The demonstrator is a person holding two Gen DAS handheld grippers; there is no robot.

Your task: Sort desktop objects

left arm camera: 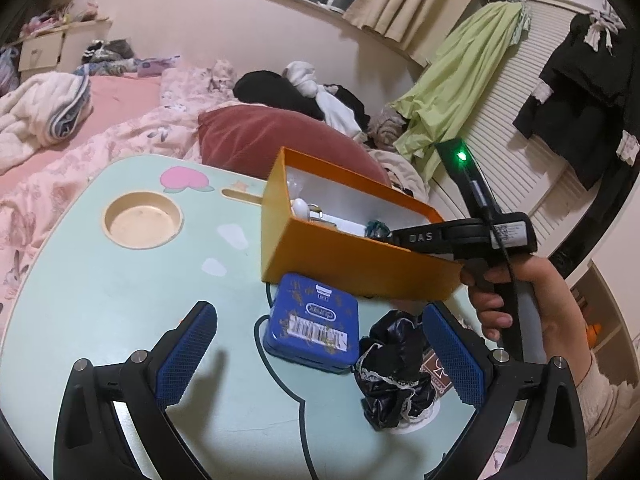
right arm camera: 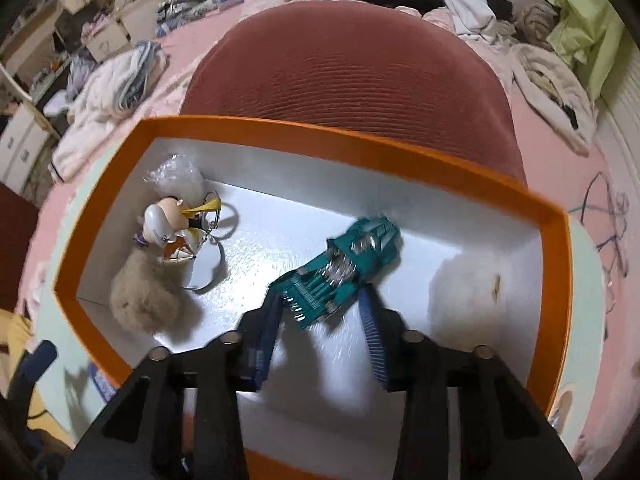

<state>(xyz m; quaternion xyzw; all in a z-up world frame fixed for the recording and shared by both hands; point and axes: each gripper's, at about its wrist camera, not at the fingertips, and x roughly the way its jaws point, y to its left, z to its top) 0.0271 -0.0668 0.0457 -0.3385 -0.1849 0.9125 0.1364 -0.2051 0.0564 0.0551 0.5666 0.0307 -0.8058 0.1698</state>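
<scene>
The teal hair clip [right arm camera: 344,264] lies inside the orange box [right arm camera: 304,136], between the right claw's [right arm camera: 320,320] narrowed fingers, grip unclear (it's blurred). Best release low, clear of the keychain figure [right arm camera: 168,224] to its left. Left claw [left arm camera: 320,352] hovers spread.

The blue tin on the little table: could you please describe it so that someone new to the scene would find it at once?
Start at the pale green table and find the orange box near its far right edge. The blue tin lies flat just in front of that box, beside a crumpled black fabric piece. It alone is a rounded blue rectangle with gold specks and a white barcode label.
</scene>
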